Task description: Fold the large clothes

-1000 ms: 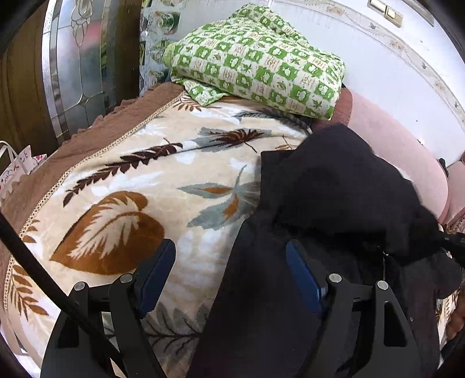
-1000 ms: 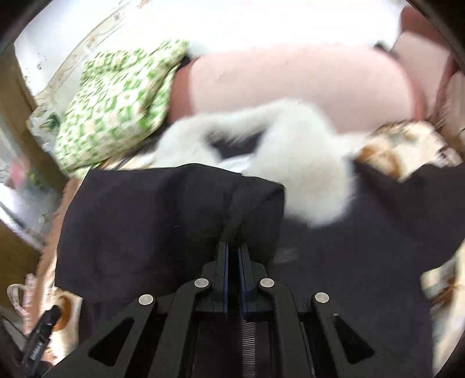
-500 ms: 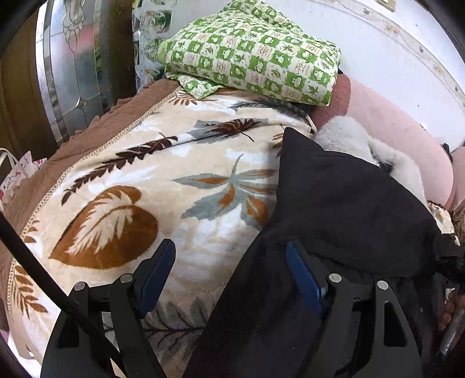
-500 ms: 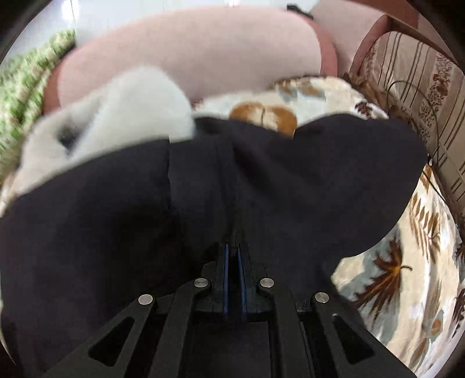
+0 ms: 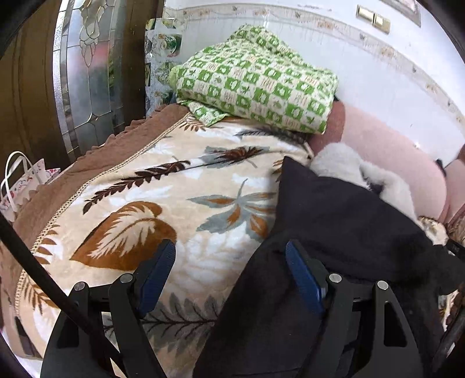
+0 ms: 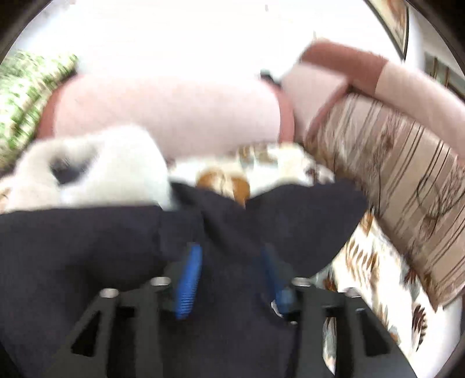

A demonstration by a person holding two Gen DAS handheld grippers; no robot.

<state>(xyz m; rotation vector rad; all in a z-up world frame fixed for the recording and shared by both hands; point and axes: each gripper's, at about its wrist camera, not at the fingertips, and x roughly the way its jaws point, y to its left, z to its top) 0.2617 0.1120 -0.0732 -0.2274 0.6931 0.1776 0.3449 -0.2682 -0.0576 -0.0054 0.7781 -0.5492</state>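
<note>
Black coat mid-fold on the blanket-covered bed

Both tongs, left (image 5: 229,272) and right (image 6: 232,276), gaped, gripping nothing; the black coat (image 5: 334,221) could slump unfolded, unrestrained on the plush leaf-print blanket (image 5: 174,197).

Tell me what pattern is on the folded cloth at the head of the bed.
Green and cream checks on the folded cloth, clearest in the left wrist view.

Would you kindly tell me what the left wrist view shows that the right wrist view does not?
Only the left wrist view shows the glass door, the gift bag, the wall switches and the left claw, open over the leaf blanket. Only the right wrist view shows the striped cushion and the right claw, open over the dark coat. Both show the coat, its white fur trim, the blanket, the green quilt and the pink cushion.
</note>
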